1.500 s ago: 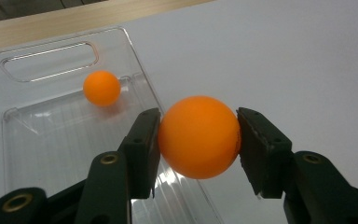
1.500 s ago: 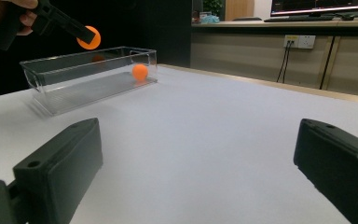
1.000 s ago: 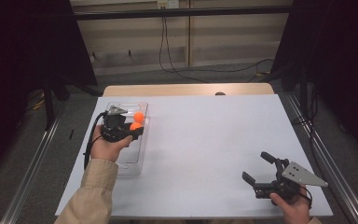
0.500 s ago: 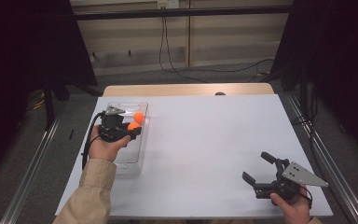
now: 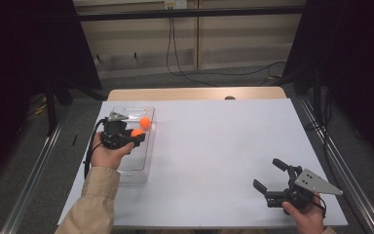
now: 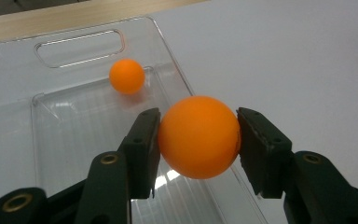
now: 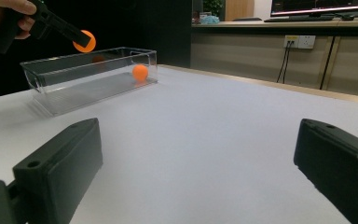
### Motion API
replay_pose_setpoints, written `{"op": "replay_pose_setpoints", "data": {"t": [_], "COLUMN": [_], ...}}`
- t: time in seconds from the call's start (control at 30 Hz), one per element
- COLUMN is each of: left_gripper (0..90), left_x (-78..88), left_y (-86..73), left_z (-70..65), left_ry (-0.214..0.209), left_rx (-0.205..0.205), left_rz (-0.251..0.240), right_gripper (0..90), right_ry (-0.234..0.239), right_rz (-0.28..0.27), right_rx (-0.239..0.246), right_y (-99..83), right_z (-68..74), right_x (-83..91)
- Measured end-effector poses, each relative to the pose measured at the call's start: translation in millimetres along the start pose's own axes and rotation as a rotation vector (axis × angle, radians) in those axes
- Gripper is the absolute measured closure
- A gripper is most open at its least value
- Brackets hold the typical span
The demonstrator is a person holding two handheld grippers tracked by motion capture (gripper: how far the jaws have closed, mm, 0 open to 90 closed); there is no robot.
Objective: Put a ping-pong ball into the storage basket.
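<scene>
My left gripper (image 5: 135,134) is shut on an orange ball (image 5: 137,132), held just above the near right wall of a clear plastic tray (image 5: 126,168). In the left gripper view both black pads (image 6: 144,140) press the sides of the ball (image 6: 198,136). A second orange ball (image 6: 127,76) lies on the tray floor at its far end, by the handle cut-out. My right gripper (image 5: 266,173) rests near the table's front right corner, open, with nothing between its fingers. From the right gripper view (image 7: 196,158) I see the held ball (image 7: 84,41) above the tray rim (image 7: 88,53).
The white table top (image 5: 214,146) spreads wide between the tray and my right gripper. A wooden strip (image 5: 195,93) runs along the far edge. Metal rails flank the table on both sides. Cables hang on the wall behind.
</scene>
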State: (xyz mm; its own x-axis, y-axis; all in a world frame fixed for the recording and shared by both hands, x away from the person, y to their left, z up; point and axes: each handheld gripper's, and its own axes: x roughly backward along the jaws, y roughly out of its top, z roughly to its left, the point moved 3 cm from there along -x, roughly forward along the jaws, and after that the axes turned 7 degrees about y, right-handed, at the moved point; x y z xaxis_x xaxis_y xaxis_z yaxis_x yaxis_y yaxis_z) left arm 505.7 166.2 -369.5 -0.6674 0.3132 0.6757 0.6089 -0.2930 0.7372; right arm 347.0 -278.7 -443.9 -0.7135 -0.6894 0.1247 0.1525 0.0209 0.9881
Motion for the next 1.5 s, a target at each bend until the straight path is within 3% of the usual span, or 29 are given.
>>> {"op": "replay_pose_setpoints", "data": {"t": [0.4, 0.47, 0.57, 0.63, 0.7, 0.77, 0.8, 0.83, 0.9, 1.0, 1.03, 1.5], "left_gripper": [51.1, 51.0, 51.0, 51.0, 51.0, 51.0, 51.0, 51.0, 50.9, 51.0, 51.0, 51.0], "left_x": [-1.2, -0.5, -1.5, -2.1, -4.5, -5.2, -4.7, -5.7, -5.6, -6.8, -5.9, -8.3], "left_y": [-4.5, -5.8, -6.5, -7.2, -7.6, -7.5, -8.0, -8.1, -9.1, -10.5, -11.5, -14.4], "left_z": [3.3, 6.6, 6.8, 7.5, 5.3, 5.1, 6.3, 5.2, 6.2, 5.1, 7.5, 8.2], "left_ry": [0.023, 0.027, 0.025, 0.027, 0.026, 0.028, 0.026, 0.027, 0.028, 0.029, 0.032, 0.033], "left_rx": [0.017, -0.007, 0.005, -0.011, 0.017, 0.019, -0.003, 0.008, -0.011, 0.017, -0.008, 0.015], "left_rz": [-0.004, 0.012, 0.007, 0.015, 0.005, -0.001, 0.012, 0.004, 0.016, 0.003, 0.019, 0.008], "right_gripper": [0.5, 0.5, 0.5, 0.6, 0.5, 0.5, 0.5, 0.5, 0.5, 0.5, 0.6, 0.5], "right_ry": [-0.001, -0.004, 0.0, 0.003, 0.0, -0.002, -0.002, -0.001, 0.0, -0.004, -0.005, 0.004], "right_rz": [-0.001, -0.001, -0.002, -0.002, 0.0, 0.0, -0.001, 0.0, 0.001, 0.004, 0.005, 0.0], "right_rx": [0.001, 0.002, 0.002, 0.004, 0.005, 0.002, 0.001, 0.002, 0.002, 0.003, 0.004, 0.001], "right_y": [0.2, 0.2, 0.2, 0.3, 0.3, 0.3, 0.2, 0.3, 0.2, -0.1, -0.2, 0.1], "right_z": [-0.2, -0.6, -0.1, -0.3, -0.4, -0.2, -0.4, -0.5, -0.2, 0.2, 0.1, 0.0], "right_x": [0.1, 0.0, 0.0, -0.2, 0.0, 0.0, 0.0, -0.3, -0.3, -0.2, -0.1, -0.2]}}
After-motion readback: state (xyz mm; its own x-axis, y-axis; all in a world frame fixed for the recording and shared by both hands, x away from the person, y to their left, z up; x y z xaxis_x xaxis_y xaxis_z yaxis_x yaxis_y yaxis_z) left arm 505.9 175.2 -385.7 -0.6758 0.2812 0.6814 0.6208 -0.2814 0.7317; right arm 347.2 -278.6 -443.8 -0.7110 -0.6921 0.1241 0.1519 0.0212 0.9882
